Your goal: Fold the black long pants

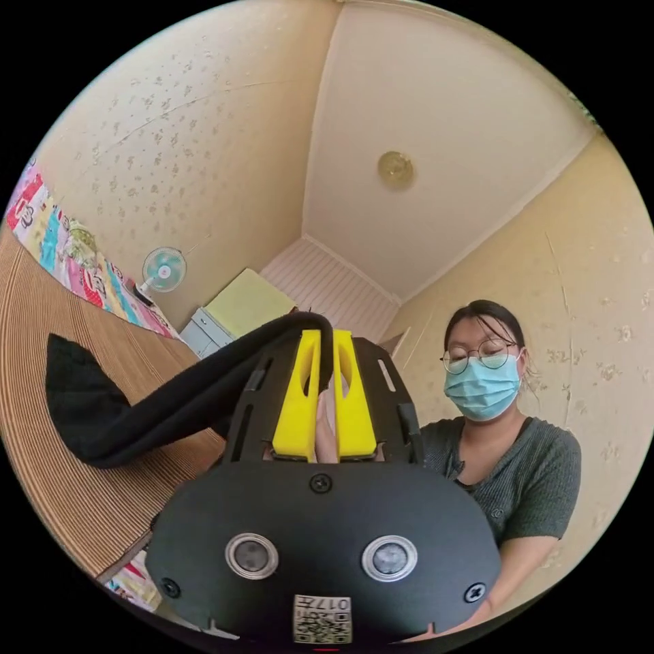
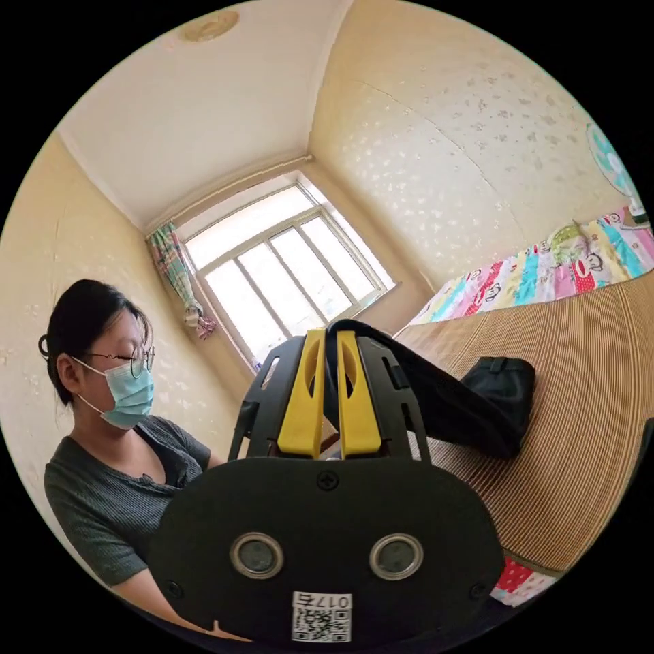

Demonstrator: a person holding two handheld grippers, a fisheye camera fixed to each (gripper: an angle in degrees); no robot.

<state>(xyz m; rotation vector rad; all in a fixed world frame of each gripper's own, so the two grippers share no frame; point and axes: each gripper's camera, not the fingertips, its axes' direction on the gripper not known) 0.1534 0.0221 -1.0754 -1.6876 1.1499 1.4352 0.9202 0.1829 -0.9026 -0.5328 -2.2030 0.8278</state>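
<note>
Left yellow-jawed gripper [image 1: 327, 340] clamps the black fabric long pants [image 1: 102, 409]. Right yellow-jawed gripper [image 2: 332, 340] clamps them too [image 2: 477, 402]; the rest lies on the ribbed woven mat [image 2: 599, 409].

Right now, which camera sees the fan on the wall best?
The left gripper view: the fan sits whole there, its round face and stand clear against the wall. In the right gripper view the fan is cut off at the picture's edge, so just part of its round face shows.

Matt black cloth pants [image 1: 102, 415]; ribbed woven mat [image 2: 586, 436]; left gripper [image 1: 325, 354] with smooth yellow plastic jaws on a matt black body.
</note>
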